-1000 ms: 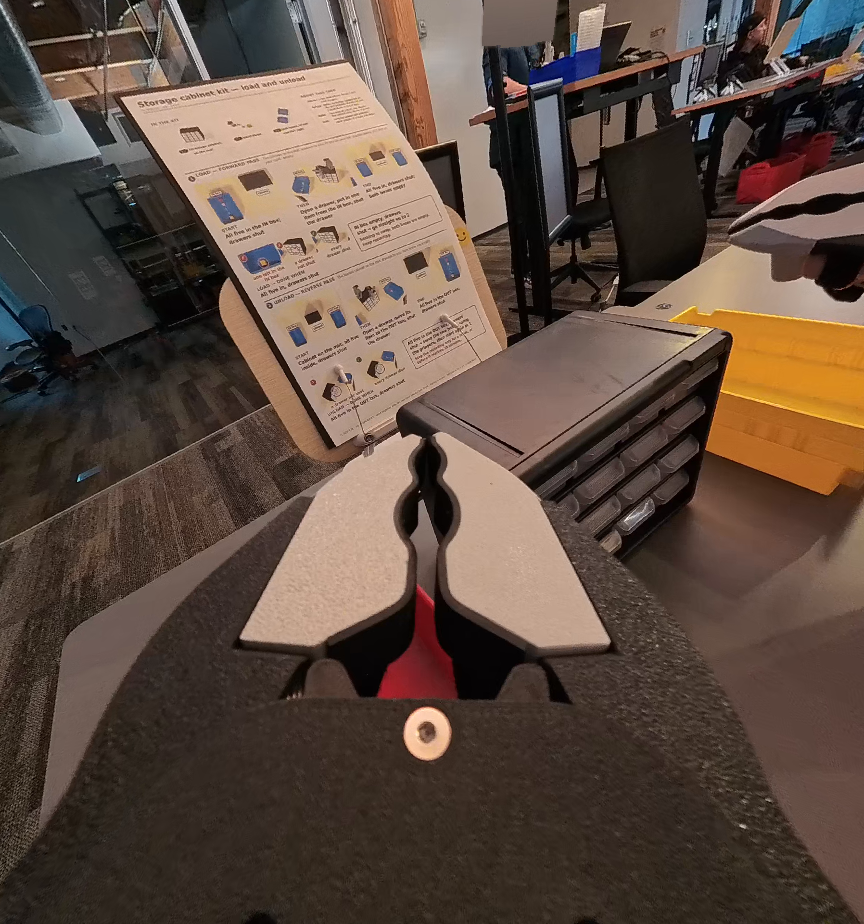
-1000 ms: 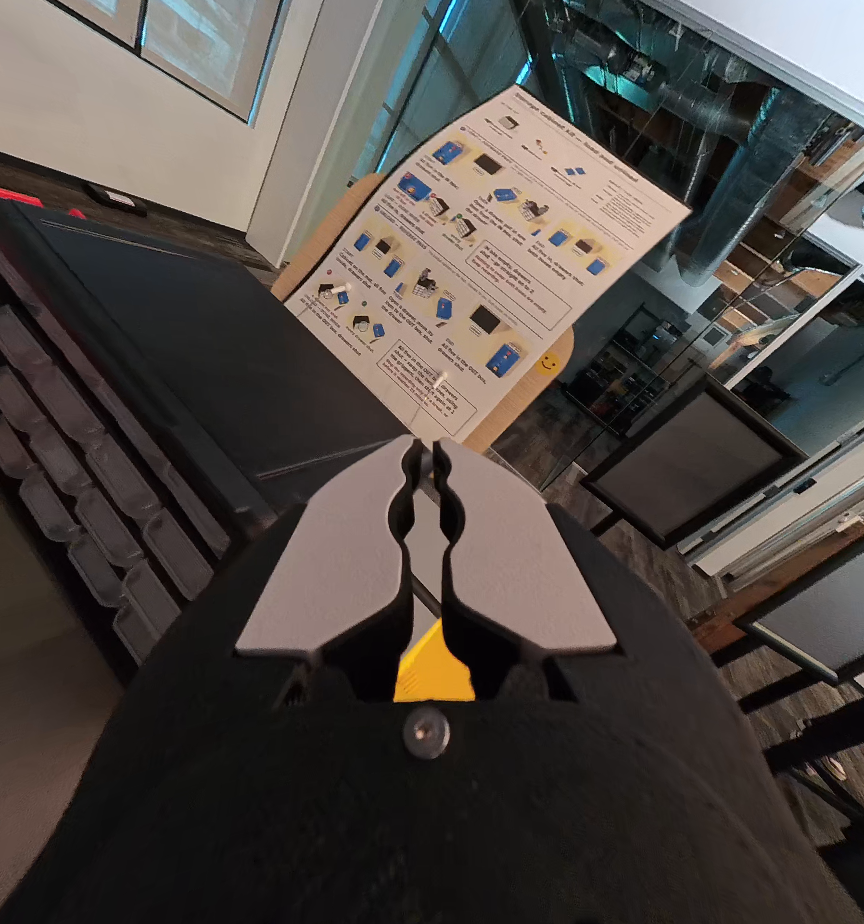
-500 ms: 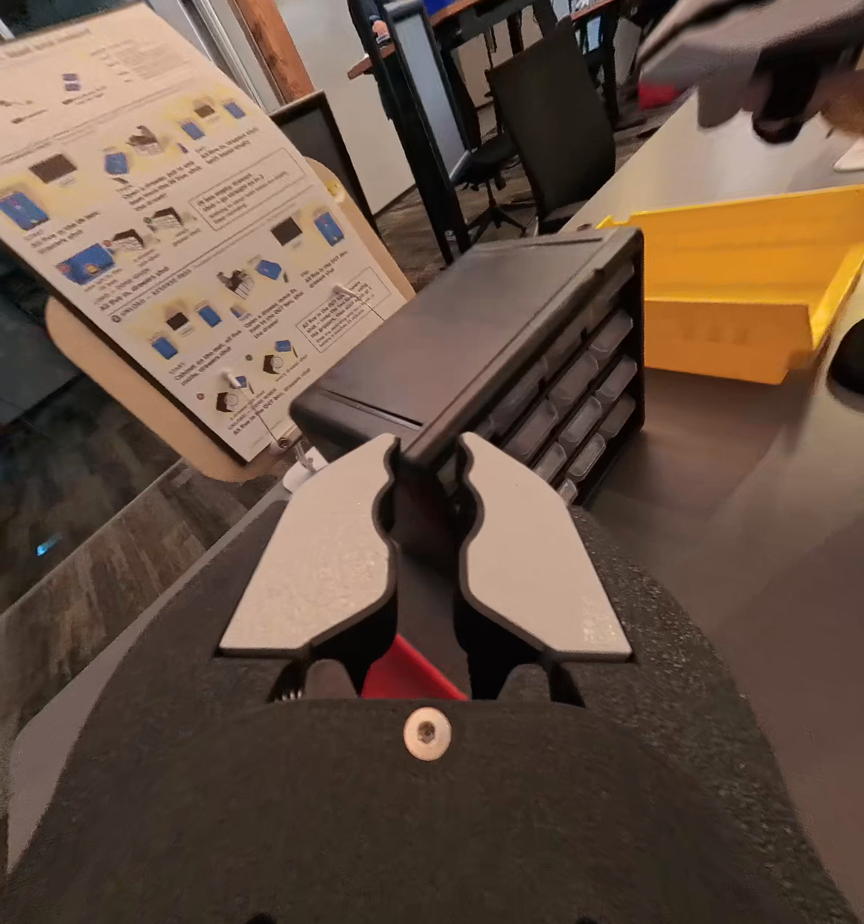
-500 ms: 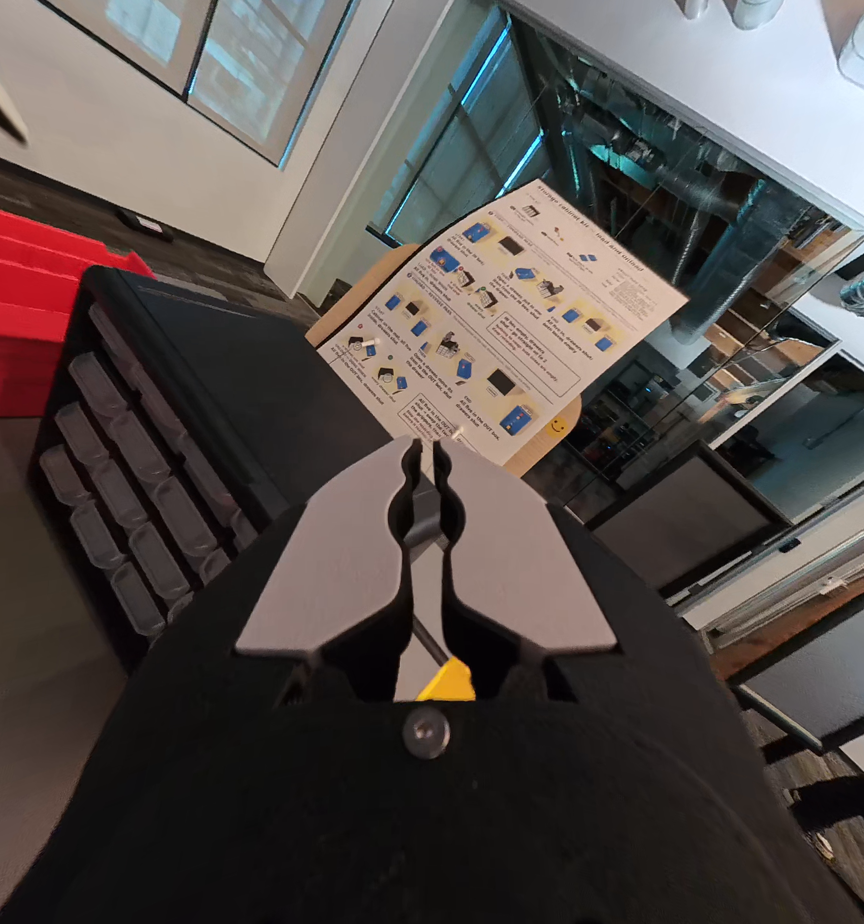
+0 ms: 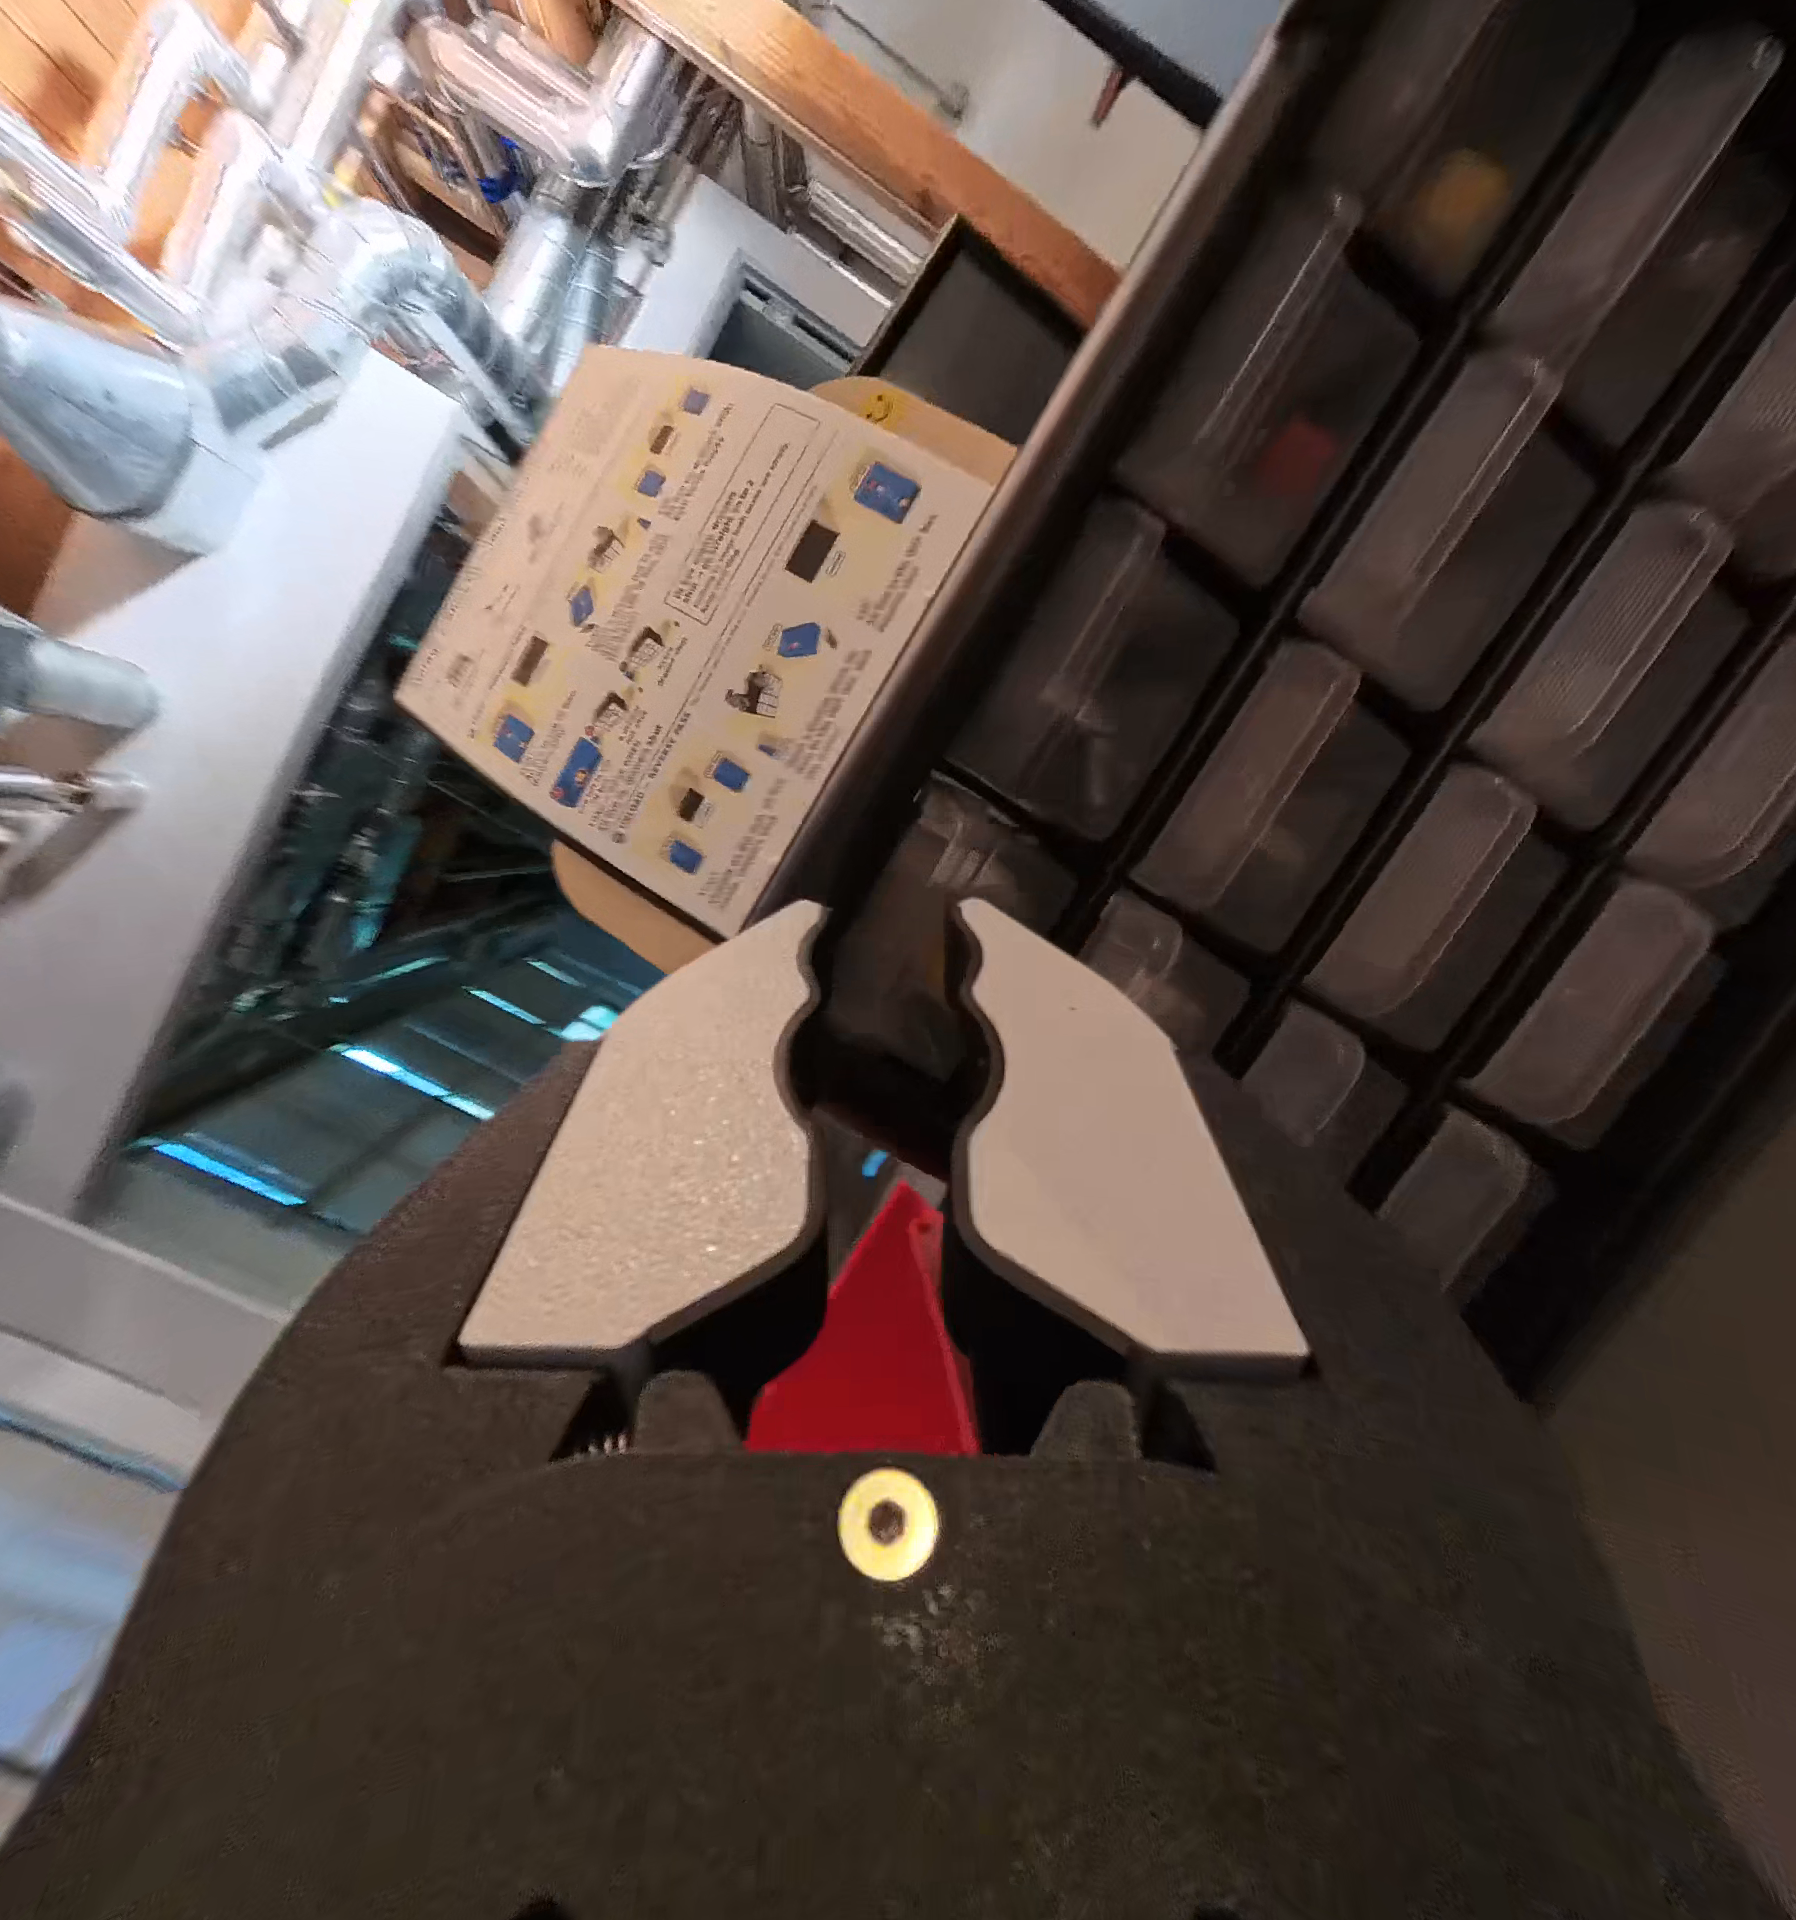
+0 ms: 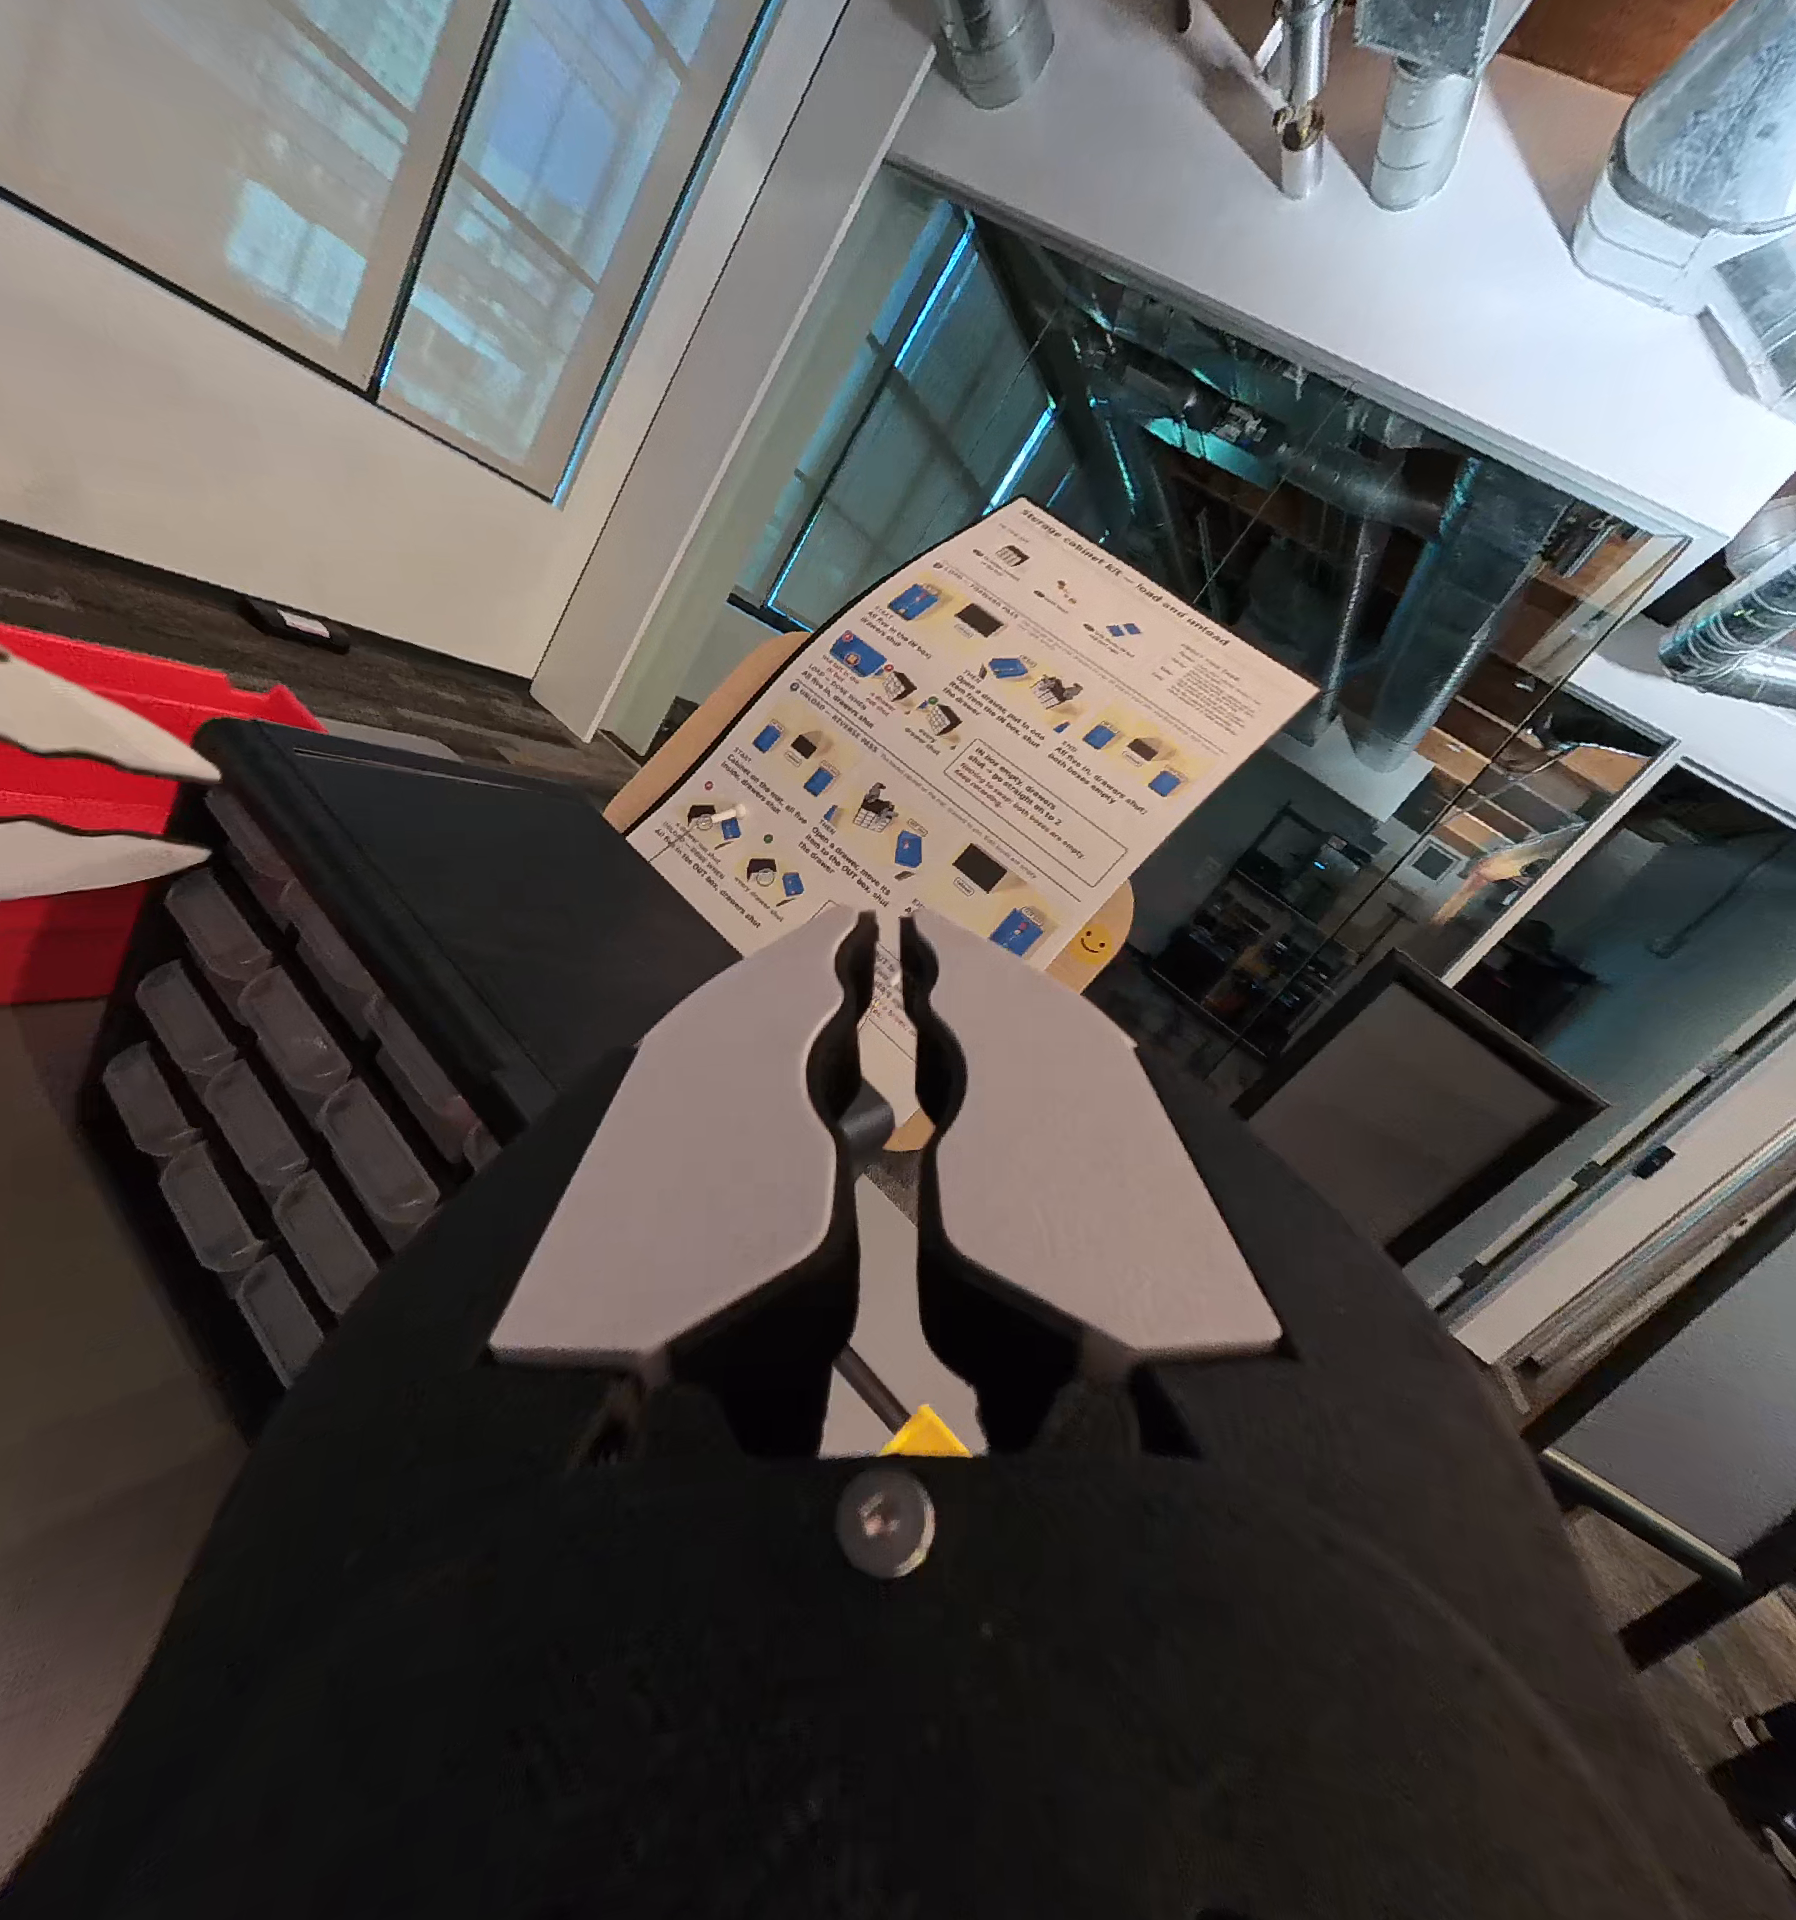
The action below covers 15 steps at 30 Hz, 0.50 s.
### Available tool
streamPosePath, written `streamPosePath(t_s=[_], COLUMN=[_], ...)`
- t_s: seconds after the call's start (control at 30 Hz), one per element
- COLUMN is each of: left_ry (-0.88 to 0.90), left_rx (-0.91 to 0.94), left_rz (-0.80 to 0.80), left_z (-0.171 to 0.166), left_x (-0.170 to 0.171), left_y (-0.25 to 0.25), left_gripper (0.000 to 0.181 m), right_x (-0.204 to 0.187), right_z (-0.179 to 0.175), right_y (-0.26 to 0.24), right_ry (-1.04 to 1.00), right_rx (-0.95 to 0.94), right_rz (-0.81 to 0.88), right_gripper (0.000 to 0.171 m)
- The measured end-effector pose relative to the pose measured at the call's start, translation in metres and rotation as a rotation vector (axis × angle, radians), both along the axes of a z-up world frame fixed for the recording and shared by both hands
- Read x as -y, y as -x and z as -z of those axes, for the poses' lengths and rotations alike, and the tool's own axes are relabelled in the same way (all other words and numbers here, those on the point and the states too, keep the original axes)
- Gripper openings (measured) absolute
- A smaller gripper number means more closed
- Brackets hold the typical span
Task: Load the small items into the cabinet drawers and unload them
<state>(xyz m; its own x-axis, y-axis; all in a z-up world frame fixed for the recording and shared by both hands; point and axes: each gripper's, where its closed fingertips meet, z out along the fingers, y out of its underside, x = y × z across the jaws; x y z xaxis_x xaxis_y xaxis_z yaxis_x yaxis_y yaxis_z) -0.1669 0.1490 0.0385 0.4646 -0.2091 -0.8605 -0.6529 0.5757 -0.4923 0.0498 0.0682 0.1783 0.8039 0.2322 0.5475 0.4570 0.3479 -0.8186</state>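
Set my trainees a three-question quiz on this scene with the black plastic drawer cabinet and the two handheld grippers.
1. True or false: the right gripper holds a small item.
2. In the right wrist view, the plastic bin at the left edge, beyond the black plastic cabinet, is: A yellow, B red, C blue.
3. Fill in: the cabinet's clear plastic drawers in that view are all ___.
Key: 1 false; 2 B; 3 shut.

Open-plan office / lab space — industrial loft style.
Exposed metal ducts (image 6: 1704, 177) and wood ceiling beams (image 5: 873, 125), glass partition walls (image 6: 1237, 582), dark monitors (image 6: 1413, 1101) — an instruction poster (image 6: 987, 727) on a wooden stand behind the grey worktable (image 6: 32, 1299).
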Motion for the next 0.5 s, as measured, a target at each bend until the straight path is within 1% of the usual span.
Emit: streamPosePath(t_s=[0.07,0.13,0.3,0.5], left_ry=[-0.071,-0.104,-0.160,-0.216], left_rx=[-0.024,-0.063,-0.112,-0.154], left_rz=[-0.031,-0.040,-0.084,-0.128], left_z=[0.001,0.005,0.009,0.006], left_x=[-0.001,-0.002,-0.010,-0.012], left_y=[-0.001,-0.004,-0.005,-0.006], left_gripper=[0.014,0.009,0.016,0.012], right_x=[0.002,0.003,0.005,0.005], right_z=[-0.002,-0.004,-0.008,-0.008], right_y=[-0.002,-0.004,-0.008,-0.012], right_ry=[-0.004,-0.011,-0.020,-0.016], right_rx=[-0.008,-0.009,-0.021,-0.026], right_rz=[-0.002,0.000,-0.001,0.004], right_gripper=[0.005,0.005,0.005,0.005])
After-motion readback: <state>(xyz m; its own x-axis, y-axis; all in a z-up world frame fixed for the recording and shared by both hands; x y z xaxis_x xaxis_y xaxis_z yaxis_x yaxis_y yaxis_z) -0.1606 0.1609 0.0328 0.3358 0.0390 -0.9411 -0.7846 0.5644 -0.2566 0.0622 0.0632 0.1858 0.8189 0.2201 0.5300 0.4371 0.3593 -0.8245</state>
